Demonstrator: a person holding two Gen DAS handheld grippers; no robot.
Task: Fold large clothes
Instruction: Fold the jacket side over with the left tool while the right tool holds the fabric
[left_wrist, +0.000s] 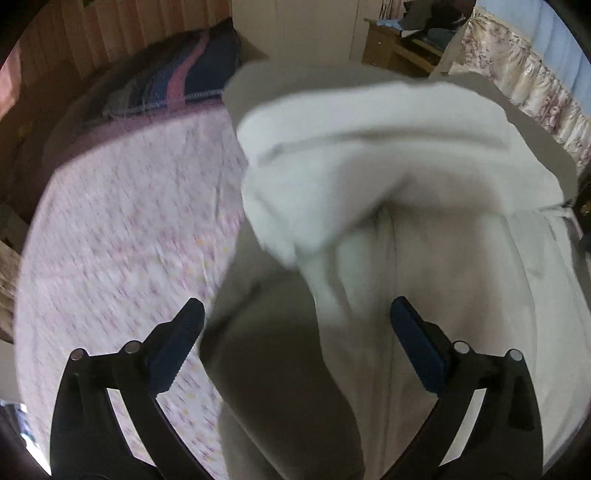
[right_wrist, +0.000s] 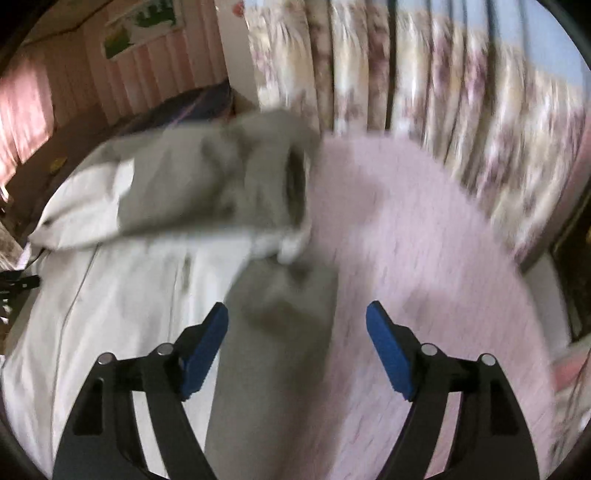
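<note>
A large pale grey-white garment lies on a bed with a pink patterned sheet. Part of it is folded over on top, a white fleecy lining showing. My left gripper is open and empty above the garment's near part. In the right wrist view the same garment has a sleeve laid across it, its cuff opening facing right. My right gripper is open and empty above the garment's right edge, over the pink sheet. Both views are motion-blurred.
A dark striped blanket lies at the bed's far end. A wooden cabinet with clutter stands beyond. Floral curtains hang along the bed's far side. Pink panelled wall is at the back left.
</note>
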